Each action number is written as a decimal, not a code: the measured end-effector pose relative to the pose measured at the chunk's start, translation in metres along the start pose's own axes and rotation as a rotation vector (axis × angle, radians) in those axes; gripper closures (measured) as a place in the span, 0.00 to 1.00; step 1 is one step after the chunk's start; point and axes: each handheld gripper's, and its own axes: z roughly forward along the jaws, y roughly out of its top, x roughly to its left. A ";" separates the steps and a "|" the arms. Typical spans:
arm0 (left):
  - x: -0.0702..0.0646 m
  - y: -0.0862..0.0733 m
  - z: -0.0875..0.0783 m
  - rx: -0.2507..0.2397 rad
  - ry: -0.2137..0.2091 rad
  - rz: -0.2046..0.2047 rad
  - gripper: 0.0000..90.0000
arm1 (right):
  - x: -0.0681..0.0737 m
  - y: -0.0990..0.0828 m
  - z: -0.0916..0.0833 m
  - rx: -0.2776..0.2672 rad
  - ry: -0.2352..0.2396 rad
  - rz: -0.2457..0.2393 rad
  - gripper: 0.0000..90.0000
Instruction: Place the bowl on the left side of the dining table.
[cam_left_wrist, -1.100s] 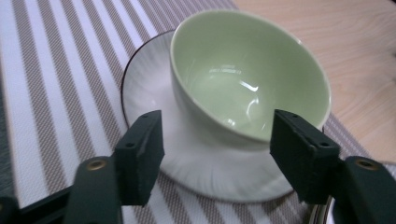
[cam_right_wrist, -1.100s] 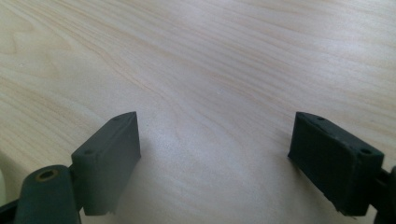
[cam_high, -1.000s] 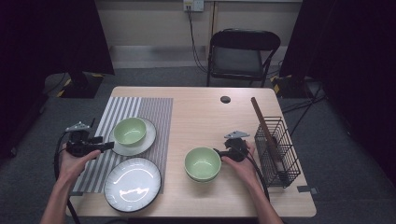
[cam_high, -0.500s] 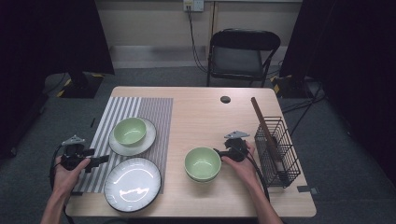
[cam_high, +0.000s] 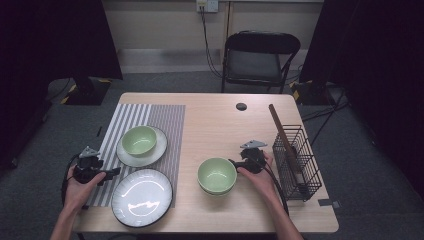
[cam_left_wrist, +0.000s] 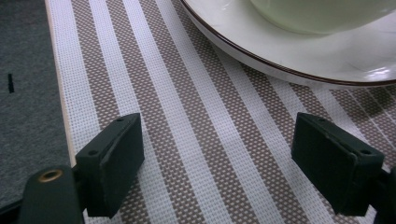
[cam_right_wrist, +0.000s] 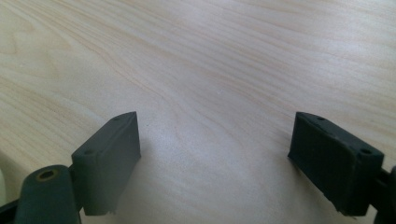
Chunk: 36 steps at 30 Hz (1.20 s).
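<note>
A green bowl (cam_high: 139, 140) sits on a small white plate (cam_high: 125, 156) on the striped mat (cam_high: 160, 120). That plate (cam_left_wrist: 289, 51) and the bowl (cam_left_wrist: 322, 14) lie ahead of my left gripper (cam_left_wrist: 218, 126). My left gripper (cam_high: 107, 173) is low over the mat's (cam_left_wrist: 196, 140) left edge. Its jaws have just been opening and stand wide with nothing between them. A second green bowl (cam_high: 216, 175) stands on bare wood, and my right gripper (cam_high: 240, 164) is open just right of it. Between the right gripper (cam_right_wrist: 215, 122) jaws lies bare tabletop (cam_right_wrist: 210, 60).
A large empty white plate (cam_high: 141, 196) lies at the near end of the mat. A black wire basket (cam_high: 297, 160) with a wooden stick (cam_high: 280, 127) stands at the table's right side. A small black disc (cam_high: 241, 106) lies at the far edge, with a folding chair (cam_high: 260, 55) behind.
My left gripper has drawn back from the small plate's rim toward the person and sunk to the mat's left edge. The right hand has stayed still.
</note>
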 end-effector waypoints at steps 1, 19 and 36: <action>-0.001 -0.001 0.000 -0.004 0.010 0.015 0.18 | 0.000 0.000 0.000 0.001 -0.001 0.000 0.18; -0.003 -0.008 0.002 -0.057 0.017 0.035 0.16 | 0.001 0.004 -0.006 0.047 0.008 0.022 0.22; -0.003 -0.008 0.003 -0.058 0.016 0.034 0.16 | 0.004 0.031 -0.052 -0.112 -0.001 0.036 0.27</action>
